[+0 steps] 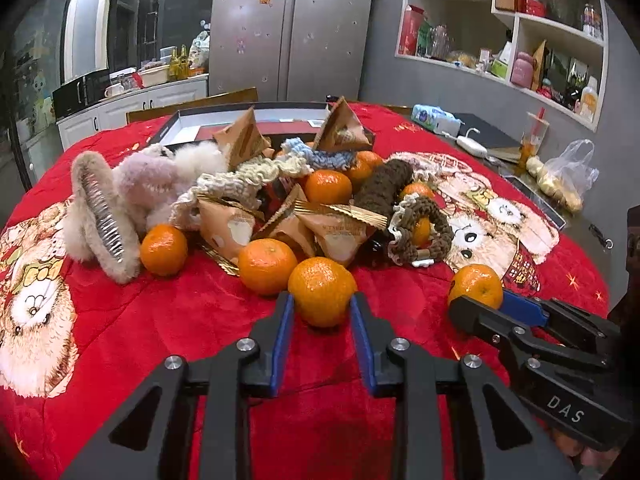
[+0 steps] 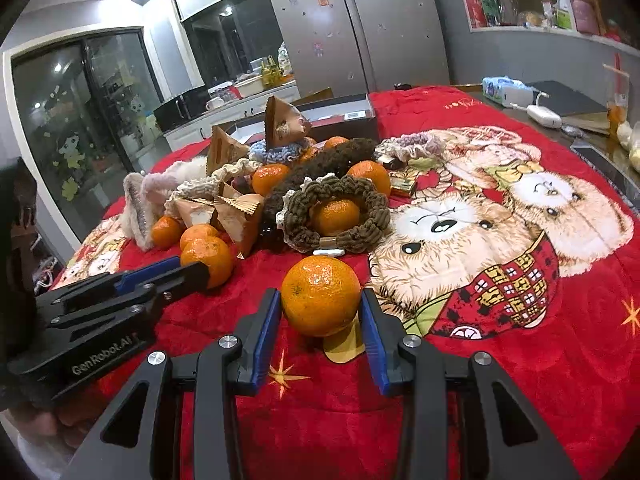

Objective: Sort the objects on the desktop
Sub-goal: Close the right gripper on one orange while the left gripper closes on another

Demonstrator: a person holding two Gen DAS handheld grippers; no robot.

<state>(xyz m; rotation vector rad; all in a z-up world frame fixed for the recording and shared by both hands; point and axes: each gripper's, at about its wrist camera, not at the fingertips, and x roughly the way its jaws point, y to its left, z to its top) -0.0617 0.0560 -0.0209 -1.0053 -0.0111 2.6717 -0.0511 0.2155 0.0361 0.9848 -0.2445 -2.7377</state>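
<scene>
My left claw [image 1: 322, 300] pinches one orange [image 1: 322, 291] at the pile's near edge; my right claw [image 2: 320, 300] pinches another orange [image 2: 320, 295] lying apart on the red blanket [image 2: 520, 380]. Sorting has barely begun, I judge: oranges, scrunchies [image 2: 336, 216], paper packets [image 1: 344, 232] and a fluffy clip [image 1: 100, 212] lie mixed, and the box [image 1: 188, 124] behind looks nearly empty.

A home kitchen-dining room. Tall steel fridge [image 1: 292, 28] with magnets, white counter [image 1: 132, 96] crowded with bottles, open wall shelves [image 1: 504, 28] of groceries.
</scene>
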